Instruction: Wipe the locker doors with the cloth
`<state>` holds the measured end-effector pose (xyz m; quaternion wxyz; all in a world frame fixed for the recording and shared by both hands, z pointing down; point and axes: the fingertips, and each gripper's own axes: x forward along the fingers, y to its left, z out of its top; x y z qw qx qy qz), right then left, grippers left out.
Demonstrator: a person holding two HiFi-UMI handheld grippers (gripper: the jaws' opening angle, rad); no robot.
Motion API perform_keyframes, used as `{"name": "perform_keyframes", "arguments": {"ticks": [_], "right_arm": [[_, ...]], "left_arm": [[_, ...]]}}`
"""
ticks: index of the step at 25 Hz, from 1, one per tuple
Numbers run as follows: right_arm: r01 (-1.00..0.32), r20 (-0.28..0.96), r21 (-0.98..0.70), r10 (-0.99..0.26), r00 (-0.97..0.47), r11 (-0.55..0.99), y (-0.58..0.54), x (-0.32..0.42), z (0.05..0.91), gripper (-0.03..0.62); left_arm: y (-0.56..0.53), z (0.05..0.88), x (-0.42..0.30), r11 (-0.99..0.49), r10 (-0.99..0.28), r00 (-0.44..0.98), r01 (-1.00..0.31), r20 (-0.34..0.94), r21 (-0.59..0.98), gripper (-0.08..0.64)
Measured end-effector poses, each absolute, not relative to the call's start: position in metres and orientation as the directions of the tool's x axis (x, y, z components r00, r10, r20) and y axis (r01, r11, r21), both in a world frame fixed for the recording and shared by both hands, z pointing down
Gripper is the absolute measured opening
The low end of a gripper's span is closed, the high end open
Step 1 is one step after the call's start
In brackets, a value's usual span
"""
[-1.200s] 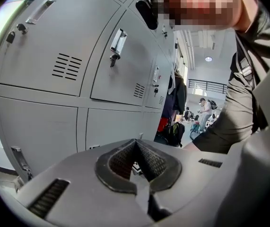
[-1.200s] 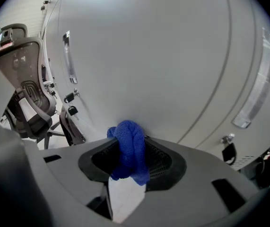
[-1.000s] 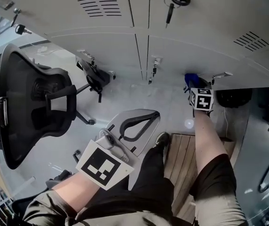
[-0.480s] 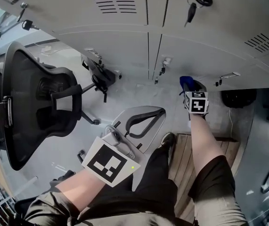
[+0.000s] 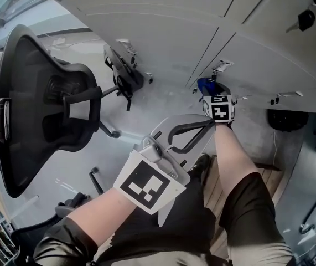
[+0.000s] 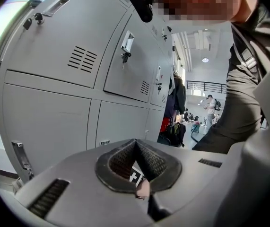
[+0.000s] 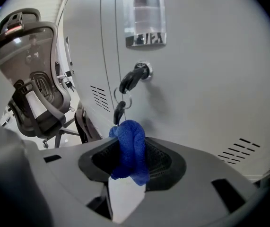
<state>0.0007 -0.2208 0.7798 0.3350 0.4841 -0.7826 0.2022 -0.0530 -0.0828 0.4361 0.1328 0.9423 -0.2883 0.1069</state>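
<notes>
Overhead, our right arm reaches out straight and the right tool (image 5: 210, 93) carries the blue cloth (image 5: 205, 85) close to the locker doors (image 5: 163, 32), while the left tool (image 5: 193, 127) is held low. In the left gripper view, its jaws are pressed together, empty. In the right gripper view, the jaws pinch the bunched cloth just below a keyed lock (image 7: 137, 74). We judge most of the wiping remains.

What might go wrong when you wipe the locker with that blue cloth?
The cloth in the right gripper sits just below the keys hanging from the lock, so it might snag them. The chair stands close on the left, so a wide swing might bump it.
</notes>
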Motion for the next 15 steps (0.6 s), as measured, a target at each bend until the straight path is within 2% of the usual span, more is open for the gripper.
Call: {"name": "perform_keyframes", "arguments": {"ticks": [5,9,15], "right_arm": [[-0.899,0.717,0.000,-0.627,-0.305,0.437,-0.236,-0.008,0.789,0.153],[-0.887,0.758,-0.005,-0.577,-0.305,0.462,-0.227,-0.010,0.776,0.153],[-0.902,0.739,0.016,-0.612,-0.280,0.432,-0.227,0.034,0.778,0.154]], "left_arm": [[-0.086,0.450,-0.048,-0.803,-0.508,0.816,-0.564,0.276,0.192,0.006],[-0.089,0.446,-0.038,-0.811,-0.503,0.823,-0.555,0.262,0.185,0.007],[-0.084,0.444,-0.022,-0.810,-0.504,0.826,-0.553,0.252,0.195,0.006]]}}
